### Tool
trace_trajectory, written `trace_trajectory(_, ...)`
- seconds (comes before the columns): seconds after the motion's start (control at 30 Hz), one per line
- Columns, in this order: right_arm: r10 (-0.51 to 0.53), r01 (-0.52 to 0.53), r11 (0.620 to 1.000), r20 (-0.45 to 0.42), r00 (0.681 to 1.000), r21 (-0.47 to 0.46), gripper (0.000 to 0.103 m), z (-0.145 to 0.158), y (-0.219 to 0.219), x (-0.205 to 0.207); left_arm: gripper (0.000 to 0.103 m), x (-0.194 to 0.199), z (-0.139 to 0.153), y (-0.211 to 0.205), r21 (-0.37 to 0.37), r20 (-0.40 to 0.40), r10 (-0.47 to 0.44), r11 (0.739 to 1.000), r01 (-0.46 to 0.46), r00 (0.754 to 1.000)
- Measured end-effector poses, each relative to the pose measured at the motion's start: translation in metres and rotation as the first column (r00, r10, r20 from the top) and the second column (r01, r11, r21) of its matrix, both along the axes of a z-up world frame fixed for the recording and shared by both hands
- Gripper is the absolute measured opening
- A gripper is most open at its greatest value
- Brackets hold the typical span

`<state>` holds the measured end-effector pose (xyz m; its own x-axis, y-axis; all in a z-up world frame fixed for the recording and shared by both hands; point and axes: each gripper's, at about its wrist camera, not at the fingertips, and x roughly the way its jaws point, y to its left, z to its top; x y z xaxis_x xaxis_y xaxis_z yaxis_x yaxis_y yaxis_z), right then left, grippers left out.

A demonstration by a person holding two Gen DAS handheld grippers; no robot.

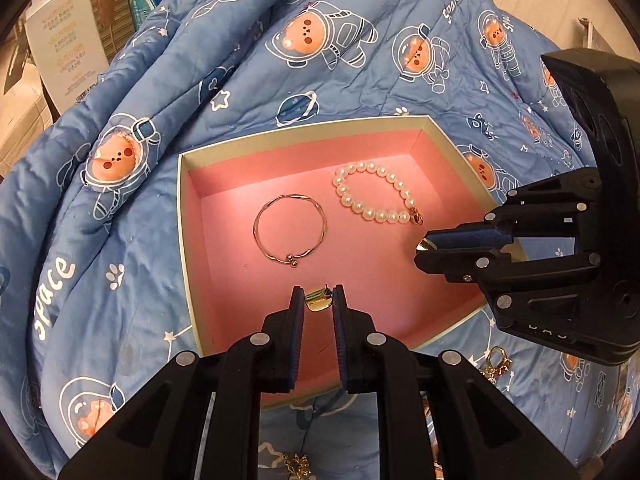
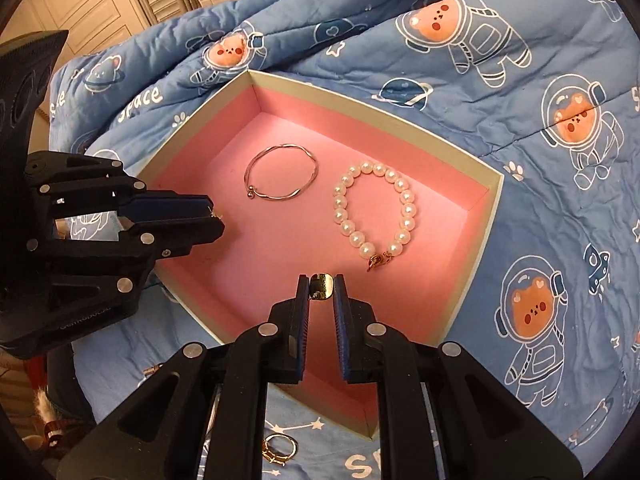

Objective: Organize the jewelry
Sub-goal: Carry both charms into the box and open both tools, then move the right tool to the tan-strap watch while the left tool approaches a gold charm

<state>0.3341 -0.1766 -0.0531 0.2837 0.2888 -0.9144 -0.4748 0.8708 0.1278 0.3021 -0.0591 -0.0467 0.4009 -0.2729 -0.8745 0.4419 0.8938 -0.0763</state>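
2 grippers, 2 gold earrings: left gripper (image 1: pixel 318 300) clamps 1 earring (image 1: pixel 318 302), right gripper (image 2: pixel 322 288) clamps the other (image 2: pixel 323 285), both mid-frame over the pink box (image 1: pixel 188 208). Inside: 1 bangle (image 1: pixel 290 226), 1 pearl bracelet (image 1: pixel 376 192).

1. Open-topped pink-lined box (image 1: pixel 182 216) on a blue quilt (image 1: pixel 120 240); nothing covers it.
2. A thin bangle (image 1: pixel 290 229) and pearl bracelet (image 1: pixel 376 192) fill the floor's far half.
3. Near half is bare.
4. Low walls ring the floor.
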Motion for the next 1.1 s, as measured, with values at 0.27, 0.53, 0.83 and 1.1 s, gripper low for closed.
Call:
trace_trajectory(0.27,0.097,-0.099,0.993,-0.035,0.995,-0.062,0.013,-0.006,0.004,0.008,0.016,0.002,-0.004,-0.005,-0.017,0.006,-0.007,1.000,0.007,1.000)
trace_trajectory(0.53,0.146,-0.146,0.985,-0.006,0.989,-0.097,0.025,-0.002,0.003,0.004,0.038,-0.003,0.007,-0.001,-0.032,0.054,-0.016,0.999,0.018,0.998)
trace_trajectory(0.83,0.216,-0.209,0.975,0.105,0.971,-0.079,0.069,0.052,-0.011,-0.015,0.074,-0.025,0.061,0.027,-0.137,0.191,0.047,0.990,-0.021,0.980)
trace_trajectory(1.1,0.107,-0.126,0.990,0.233,0.967,0.068,0.090,0.114,-0.051,-0.056,0.096,-0.063,0.087,0.049,-0.195,0.275,0.117,0.979,-0.064,0.954)
